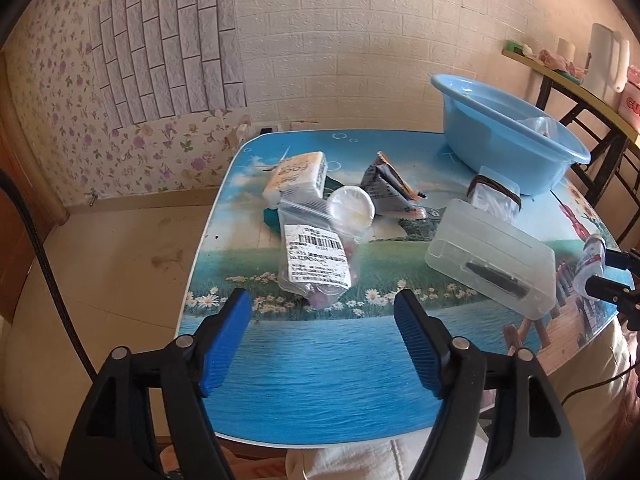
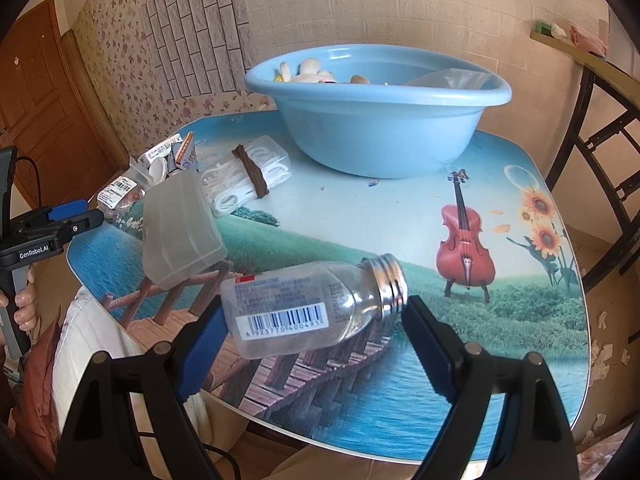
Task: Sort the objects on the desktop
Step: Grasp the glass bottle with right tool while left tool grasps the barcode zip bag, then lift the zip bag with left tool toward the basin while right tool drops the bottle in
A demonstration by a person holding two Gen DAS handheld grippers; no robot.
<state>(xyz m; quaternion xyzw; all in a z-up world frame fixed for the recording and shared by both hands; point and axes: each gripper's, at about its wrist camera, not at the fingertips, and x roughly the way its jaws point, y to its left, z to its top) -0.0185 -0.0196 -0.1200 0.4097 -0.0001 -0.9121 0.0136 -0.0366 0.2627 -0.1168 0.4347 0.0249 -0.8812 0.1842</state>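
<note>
At the bottom of the right wrist view, the right gripper (image 2: 310, 326) is clenched on one bottle (image 2: 308, 308), held sideways above the table (image 2: 520, 320) with its metal neck pointing right. The left gripper (image 1: 323, 320) hovers low over the table's near edge, jaws released and holding nothing. One blue basin (image 2: 376, 120) sits at upper centre, partly filled. One clear box (image 2: 180, 228), one cord bundle (image 2: 248, 176) and one labelled bag (image 1: 316, 256) lie left of centre.

Printed table (image 2: 520, 320), blue basin (image 2: 380, 136) (far side), clear box (image 2: 180, 232)
</note>
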